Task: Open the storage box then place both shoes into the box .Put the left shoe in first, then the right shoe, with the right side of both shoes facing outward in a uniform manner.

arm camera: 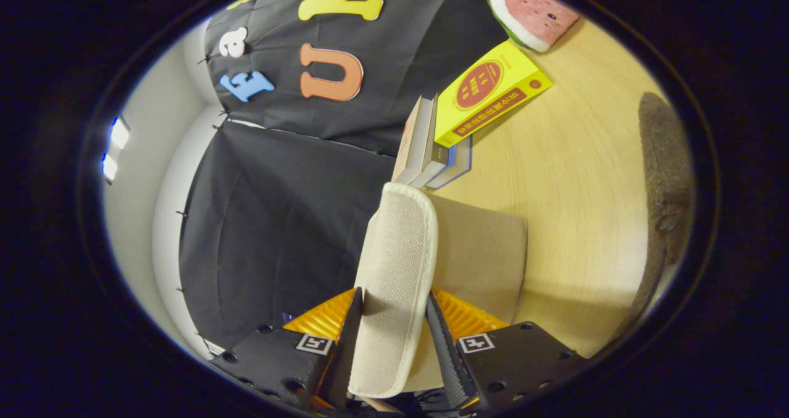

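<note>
Fingers [394, 338] clenched on the cream fabric lid [397, 282] of the storage box, one pad on each side of its edge. Lid raised on edge, running away from the fingers toward the books. Beige box body [487, 258] just beside the lid, resting on the pale wooden desk [585, 177]. Beyond the lid's far end, a small stack of books [431, 153], touching or nearly touching the lid, with a yellow book [493, 97] leaning over them. Past the yellow book, a watermelon-slice plush [530, 14] lying on the desk. Well apart from the lid, across bare desk, a dark brown fuzzy shoe [666, 177].
</note>
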`<state>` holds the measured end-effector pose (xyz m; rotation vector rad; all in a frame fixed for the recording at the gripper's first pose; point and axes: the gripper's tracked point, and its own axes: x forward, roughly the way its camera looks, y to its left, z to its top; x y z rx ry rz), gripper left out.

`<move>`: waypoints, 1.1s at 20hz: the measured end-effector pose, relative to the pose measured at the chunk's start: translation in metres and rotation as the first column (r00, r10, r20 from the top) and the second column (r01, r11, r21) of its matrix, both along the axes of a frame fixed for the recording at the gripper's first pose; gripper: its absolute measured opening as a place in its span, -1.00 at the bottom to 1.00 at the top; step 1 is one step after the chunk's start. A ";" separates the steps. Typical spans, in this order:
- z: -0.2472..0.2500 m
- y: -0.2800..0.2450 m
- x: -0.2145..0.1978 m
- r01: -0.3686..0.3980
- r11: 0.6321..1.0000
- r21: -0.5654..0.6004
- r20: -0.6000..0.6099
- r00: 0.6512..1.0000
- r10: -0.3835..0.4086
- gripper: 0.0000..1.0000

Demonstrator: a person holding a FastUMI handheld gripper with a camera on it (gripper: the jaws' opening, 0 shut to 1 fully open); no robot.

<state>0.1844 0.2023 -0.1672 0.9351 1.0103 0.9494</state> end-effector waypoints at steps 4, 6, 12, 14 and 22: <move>0.004 -0.007 0.001 0.040 0.997 -0.070 0.021 0.999 -0.038 -0.17; 0.007 -0.010 0.002 0.059 0.994 -0.087 -0.010 0.998 -0.060 -0.35; 0.043 -0.004 -0.005 0.091 0.992 -0.087 -0.014 0.996 -0.093 -0.85; 0.059 -0.016 -0.005 0.109 0.987 -0.119 0.035 0.994 -0.106 -0.97; 0.151 0.035 -0.021 0.115 0.986 -0.120 0.128 0.987 -0.100 -0.97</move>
